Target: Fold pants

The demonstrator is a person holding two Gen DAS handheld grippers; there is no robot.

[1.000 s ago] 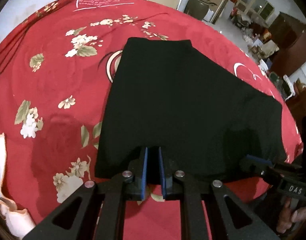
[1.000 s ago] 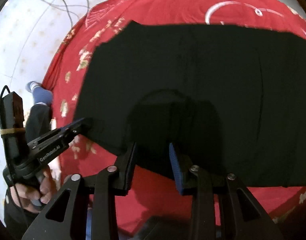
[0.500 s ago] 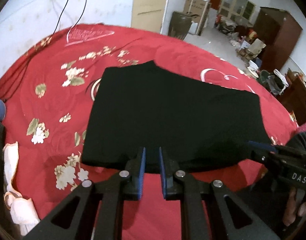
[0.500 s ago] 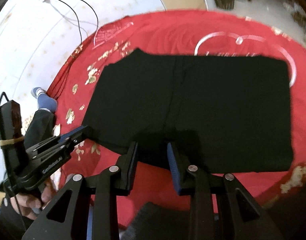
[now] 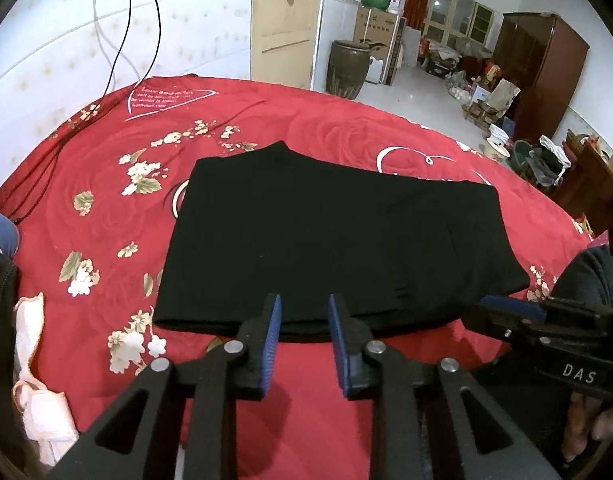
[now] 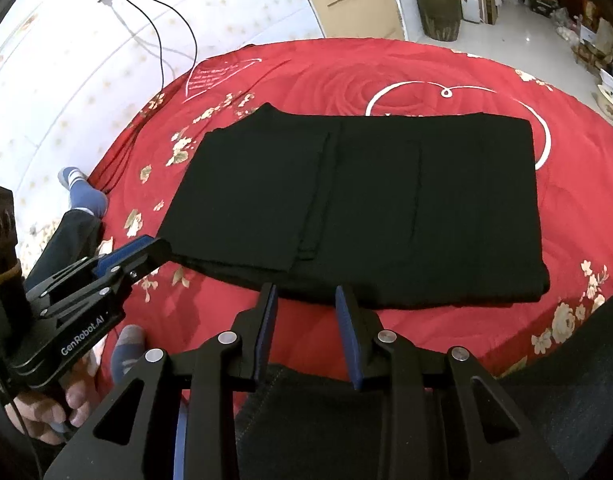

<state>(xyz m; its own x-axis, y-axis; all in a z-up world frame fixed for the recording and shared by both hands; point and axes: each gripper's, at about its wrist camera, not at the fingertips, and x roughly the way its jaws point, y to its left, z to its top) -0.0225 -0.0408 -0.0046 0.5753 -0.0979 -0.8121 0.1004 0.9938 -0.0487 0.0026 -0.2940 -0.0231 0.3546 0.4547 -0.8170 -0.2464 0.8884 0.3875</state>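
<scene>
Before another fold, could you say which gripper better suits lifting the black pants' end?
Probably the left gripper: its jaws, just opened and empty, sit at the black folded pants' left near corner; the right gripper faces mid-edge.

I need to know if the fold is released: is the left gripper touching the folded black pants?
Apart. In the left wrist view the left gripper has open jaws with nothing clamped; the folded black pants lie flat on the red bedspread.

Folded pants [image 5: 330,240] lie flat on the bedspread [image 5: 106,208], mid-bed. Left gripper [image 5: 304,334] and right gripper [image 6: 306,322] hang side by side just off the near edge, apart from the cloth. Jar [image 5: 346,68] stands on the floor behind the bed.
</scene>
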